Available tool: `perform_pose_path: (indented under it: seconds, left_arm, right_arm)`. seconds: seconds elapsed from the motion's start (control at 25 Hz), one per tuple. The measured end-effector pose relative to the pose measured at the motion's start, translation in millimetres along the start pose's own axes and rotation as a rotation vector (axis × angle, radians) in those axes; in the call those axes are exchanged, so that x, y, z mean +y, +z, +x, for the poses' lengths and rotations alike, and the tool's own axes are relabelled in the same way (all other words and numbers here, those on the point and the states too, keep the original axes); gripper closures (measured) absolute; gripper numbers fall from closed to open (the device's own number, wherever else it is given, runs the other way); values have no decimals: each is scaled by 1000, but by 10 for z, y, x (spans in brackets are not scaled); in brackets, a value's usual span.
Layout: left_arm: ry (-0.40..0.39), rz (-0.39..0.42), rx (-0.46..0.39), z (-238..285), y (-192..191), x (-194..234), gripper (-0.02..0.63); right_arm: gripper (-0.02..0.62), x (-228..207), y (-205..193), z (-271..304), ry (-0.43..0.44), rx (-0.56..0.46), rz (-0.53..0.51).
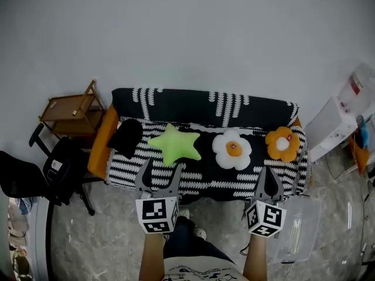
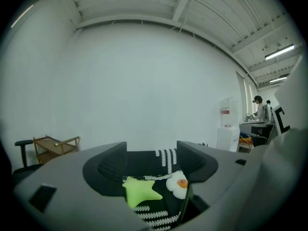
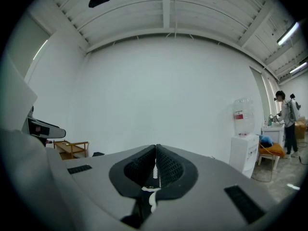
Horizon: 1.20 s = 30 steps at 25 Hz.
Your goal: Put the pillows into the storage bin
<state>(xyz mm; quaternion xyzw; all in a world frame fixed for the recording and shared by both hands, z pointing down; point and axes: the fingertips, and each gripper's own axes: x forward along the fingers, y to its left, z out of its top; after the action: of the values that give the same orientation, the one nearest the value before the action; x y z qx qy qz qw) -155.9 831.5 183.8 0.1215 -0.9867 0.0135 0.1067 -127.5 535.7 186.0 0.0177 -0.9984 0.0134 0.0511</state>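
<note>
Pillows were in neither tool: the left tool (image 1: 162, 165) held its jaws apart and empty, the right tool (image 1: 267, 172) had its jaws pressed together. Beyond them, on the striped sofa (image 1: 199, 107), lay a green star pillow (image 1: 174, 144), a white flower pillow (image 1: 232, 149) and an orange flower pillow (image 1: 282, 143). The clear storage bin (image 1: 304, 227) stood on the floor beside the right tool.

Your left tool (image 1: 162, 165) hangs at the sofa's (image 1: 205, 105) front edge, jaws apart, with nothing between it and the green star pillow (image 1: 174, 144). The clear storage bin (image 1: 300, 227) stands on the floor just beside your right tool (image 1: 268, 173). A black chair (image 1: 58, 167) and a wooden side table (image 1: 70, 111) crowd the sofa's left end.
</note>
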Motion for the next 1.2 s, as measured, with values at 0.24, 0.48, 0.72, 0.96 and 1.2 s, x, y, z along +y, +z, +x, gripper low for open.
perform_pose_path:
  seconds: [0.24,0.48,0.72,0.96,1.2]
  left_arm:
    - [32,-9,52,494,-174,294,291]
    - [47,-30,75,1185,-214,747,291]
    - [53,-40,102,1940,-187,1315,291]
    - [60,-64,152,2581,-281,1865,291]
    - [63,-90,221,3024,-546,2250,291]
  right_arm:
    - [584,131,-146,596,24,33,-10]
    - [584,415,-193,1388,34,50,-29]
    - [584,768,-200,2264,24,67,-33]
    - [584,1158,-301,2997,28,111,-45]
    - [584,1460,-489,3515,43,161,-69]
